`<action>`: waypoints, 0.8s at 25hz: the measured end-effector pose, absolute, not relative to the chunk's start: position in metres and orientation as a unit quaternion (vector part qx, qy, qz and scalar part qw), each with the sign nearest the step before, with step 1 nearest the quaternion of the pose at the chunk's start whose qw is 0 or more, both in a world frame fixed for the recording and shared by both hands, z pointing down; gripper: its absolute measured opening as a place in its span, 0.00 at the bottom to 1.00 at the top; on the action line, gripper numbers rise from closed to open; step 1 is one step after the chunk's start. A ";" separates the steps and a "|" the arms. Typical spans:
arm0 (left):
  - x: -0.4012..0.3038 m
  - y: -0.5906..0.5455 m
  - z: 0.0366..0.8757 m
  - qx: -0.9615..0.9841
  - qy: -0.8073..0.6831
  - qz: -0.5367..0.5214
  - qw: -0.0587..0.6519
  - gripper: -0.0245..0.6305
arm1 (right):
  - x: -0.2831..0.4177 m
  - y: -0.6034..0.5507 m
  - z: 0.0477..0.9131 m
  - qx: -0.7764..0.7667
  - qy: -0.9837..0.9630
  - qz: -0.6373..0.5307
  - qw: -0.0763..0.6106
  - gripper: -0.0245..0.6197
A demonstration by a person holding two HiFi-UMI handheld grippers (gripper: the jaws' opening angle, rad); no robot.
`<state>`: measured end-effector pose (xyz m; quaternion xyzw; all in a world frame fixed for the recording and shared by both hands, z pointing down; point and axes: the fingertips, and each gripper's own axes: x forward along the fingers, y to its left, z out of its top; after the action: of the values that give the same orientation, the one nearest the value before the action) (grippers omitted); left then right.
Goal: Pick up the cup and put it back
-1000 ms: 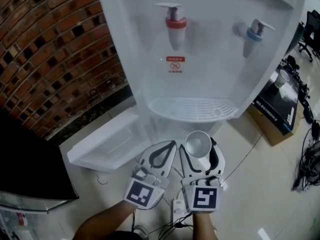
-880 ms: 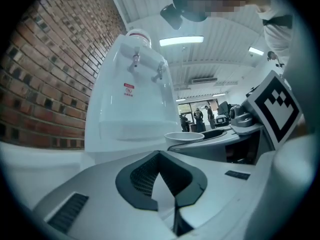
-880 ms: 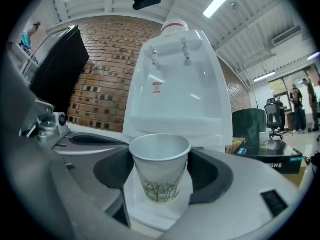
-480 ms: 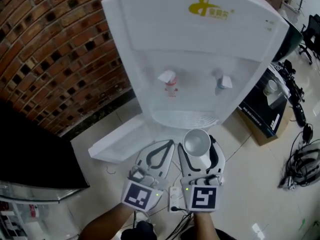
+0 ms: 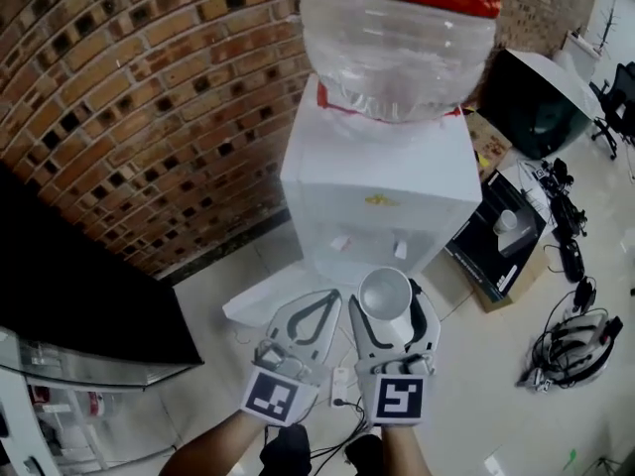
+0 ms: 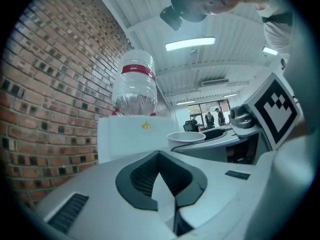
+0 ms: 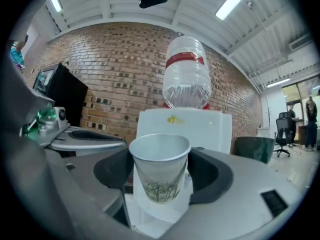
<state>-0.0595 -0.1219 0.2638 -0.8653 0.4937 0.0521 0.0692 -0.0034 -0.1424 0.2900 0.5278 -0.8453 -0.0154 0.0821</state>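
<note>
A white paper cup (image 5: 385,294) with a tree print stands upright between the jaws of my right gripper (image 5: 388,296), which is shut on it. In the right gripper view the cup (image 7: 160,170) is pinched at its lower body and its inside looks empty. My left gripper (image 5: 331,296) is level with it on the left, its jaws shut with nothing between them (image 6: 160,156). Ahead, well beyond both grippers, stands the white water dispenser (image 5: 377,191), with a clear bottle (image 5: 397,38) upside down on top. Its two taps show small, above the cup.
A brick wall (image 5: 149,97) runs behind the dispenser. A black screen (image 5: 79,305) is at the left. A white slab (image 5: 260,300) lies on the floor by the dispenser's foot. A printed box (image 5: 496,241), a dark bin (image 5: 541,92) and cables (image 5: 571,350) are at the right.
The head view has pulled back and up: the dispenser shrank from a close-up of its taps to its whole body with the bottle. Both grippers kept their places in view, the cup still held.
</note>
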 end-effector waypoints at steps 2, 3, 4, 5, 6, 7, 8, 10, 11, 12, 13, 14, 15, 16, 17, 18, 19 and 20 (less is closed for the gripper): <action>-0.058 -0.117 0.223 -0.863 0.497 0.055 0.070 0.04 | -0.005 -0.136 0.251 0.521 -0.850 -0.018 0.082 0.57; -0.057 -0.113 0.204 -0.862 0.499 0.056 0.069 0.04 | -0.005 -0.131 0.232 0.518 -0.851 -0.016 0.082 0.57; -0.056 -0.111 0.185 -0.861 0.501 0.058 0.066 0.04 | -0.005 -0.127 0.215 0.515 -0.853 -0.014 0.083 0.57; -0.055 -0.109 0.168 -0.859 0.504 0.060 0.064 0.04 | -0.005 -0.124 0.197 0.512 -0.855 -0.013 0.084 0.57; -0.055 -0.108 0.151 -0.857 0.507 0.063 0.064 0.04 | -0.005 -0.123 0.180 0.509 -0.857 -0.014 0.083 0.57; -0.055 -0.107 0.135 -0.855 0.510 0.065 0.066 0.04 | -0.004 -0.122 0.163 0.506 -0.859 -0.015 0.082 0.57; -0.055 -0.107 0.119 -0.854 0.512 0.066 0.069 0.04 | -0.004 -0.121 0.147 0.503 -0.861 -0.016 0.080 0.57; -0.054 -0.104 0.090 -0.853 0.513 0.066 0.073 0.04 | -0.003 -0.117 0.117 0.499 -0.863 -0.016 0.076 0.57; -0.053 -0.103 0.076 -0.852 0.514 0.068 0.074 0.04 | -0.002 -0.114 0.103 0.497 -0.864 -0.016 0.073 0.57; -0.051 -0.101 0.063 -0.851 0.514 0.072 0.075 0.04 | -0.002 -0.111 0.089 0.496 -0.866 -0.018 0.070 0.57; -0.050 -0.098 0.050 -0.850 0.515 0.076 0.077 0.04 | -0.001 -0.107 0.077 0.494 -0.866 -0.019 0.068 0.57; -0.049 -0.095 0.039 -0.850 0.515 0.080 0.079 0.04 | -0.001 -0.103 0.067 0.493 -0.867 -0.021 0.067 0.57; -0.048 -0.091 0.029 -0.849 0.516 0.082 0.082 0.04 | 0.001 -0.099 0.057 0.494 -0.867 -0.024 0.067 0.57; -0.047 -0.088 0.021 -0.847 0.518 0.085 0.084 0.04 | 0.003 -0.096 0.048 0.495 -0.866 -0.026 0.066 0.57; -0.047 -0.084 0.014 -0.846 0.519 0.088 0.084 0.04 | 0.005 -0.093 0.041 0.495 -0.866 -0.029 0.066 0.57; -0.047 -0.081 0.008 -0.845 0.521 0.090 0.082 0.04 | 0.006 -0.090 0.035 0.496 -0.865 -0.031 0.065 0.57; -0.046 -0.077 0.004 -0.845 0.520 0.092 0.083 0.04 | 0.007 -0.088 0.030 0.496 -0.865 -0.033 0.063 0.57; -0.045 -0.073 0.000 -0.846 0.518 0.093 0.085 0.04 | 0.007 -0.085 0.026 0.496 -0.866 -0.035 0.061 0.57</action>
<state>-0.0451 -0.0732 -0.0001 -0.8459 0.5182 0.0930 0.0853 0.0072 -0.0853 0.0256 0.4958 -0.8656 -0.0355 0.0613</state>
